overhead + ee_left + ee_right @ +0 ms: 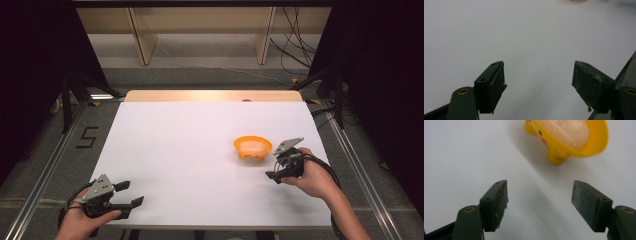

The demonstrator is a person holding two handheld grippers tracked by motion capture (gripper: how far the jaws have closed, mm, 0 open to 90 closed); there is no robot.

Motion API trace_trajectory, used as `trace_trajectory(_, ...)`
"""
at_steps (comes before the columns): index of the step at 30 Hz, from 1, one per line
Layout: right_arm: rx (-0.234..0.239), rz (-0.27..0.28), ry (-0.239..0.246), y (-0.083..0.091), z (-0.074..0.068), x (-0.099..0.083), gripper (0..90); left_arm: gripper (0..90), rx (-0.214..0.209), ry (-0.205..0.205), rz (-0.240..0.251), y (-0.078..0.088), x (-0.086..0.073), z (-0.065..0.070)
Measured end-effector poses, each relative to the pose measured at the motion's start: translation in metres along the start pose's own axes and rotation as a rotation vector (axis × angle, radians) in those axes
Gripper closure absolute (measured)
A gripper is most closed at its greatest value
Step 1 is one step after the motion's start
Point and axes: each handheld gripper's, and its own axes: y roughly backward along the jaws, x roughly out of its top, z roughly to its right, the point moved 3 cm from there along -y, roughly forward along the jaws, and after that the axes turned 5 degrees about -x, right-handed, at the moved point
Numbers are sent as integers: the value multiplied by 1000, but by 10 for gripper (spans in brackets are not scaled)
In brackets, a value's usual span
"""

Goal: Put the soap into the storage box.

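White table top (190,150), dark surround | yellow bowl (253,147) with pale content, right of centre | right gripper (278,169) near it, jaws apart, empty | left gripper (131,194) near-left, jaws apart, idle | step: approach | next: close on bowl rim

From my high view, the pale thing inside the yellow bowl (253,147) is too small for me to name. In the right gripper view, the top edge cuts off the bowl's far rim, and its filling looks soft and blurred. The left gripper view catches a mere yellow sliver at its top edge. My right forearm (350,220) runs off the bottom.
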Motion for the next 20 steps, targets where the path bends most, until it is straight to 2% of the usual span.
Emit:
trace_trajectory(1,-4,-4,-23,0,-2,-3,308,258,0,0,0,0,0,0)
trace_trajectory(2,-4,-4,-23,0,-2,-3,308,258,1,0,0,0,0,0)
trace_trajectory(3,2,40,-52,-4,-5,-13,319,258,2,2,0,0,0,0)
trace_trajectory(5,-6,36,-68,-3,-6,-16,324,258,6,-9,-4,0,0,-1)
trace_trajectory(6,-6,53,-95,-4,-8,-20,337,258,5,-7,-3,0,0,-1)
trace_trajectory(7,-33,99,-175,-5,-11,-24,444,258,3,-3,-3,0,0,-1)
trace_trajectory(9,-34,109,-193,-4,-11,-25,460,258,1,-1,-1,0,0,0)
trace_trajectory(10,-36,121,-227,-4,-11,-27,474,258,0,-2,-1,0,0,0)
trace_trajectory(12,-64,136,-241,-6,-9,-31,517,258,4,0,4,1,1,1)
trace_trajectory(15,-99,155,-321,-3,-10,-32,601,258,-6,5,6,0,1,1)
trace_trajectory(16,-106,151,-326,-2,-9,-33,644,258,-4,0,2,0,1,0)
trace_trajectory(17,-101,153,-374,-1,-10,-32,680,258,-6,0,1,0,1,0)
trace_trajectory(18,-101,153,-374,-1,-10,-32,680,258,-6,0,1,0,1,0)
trace_trajectory(20,-99,160,-434,1,-11,-31,720,258,-9,17,6,-1,1,2)
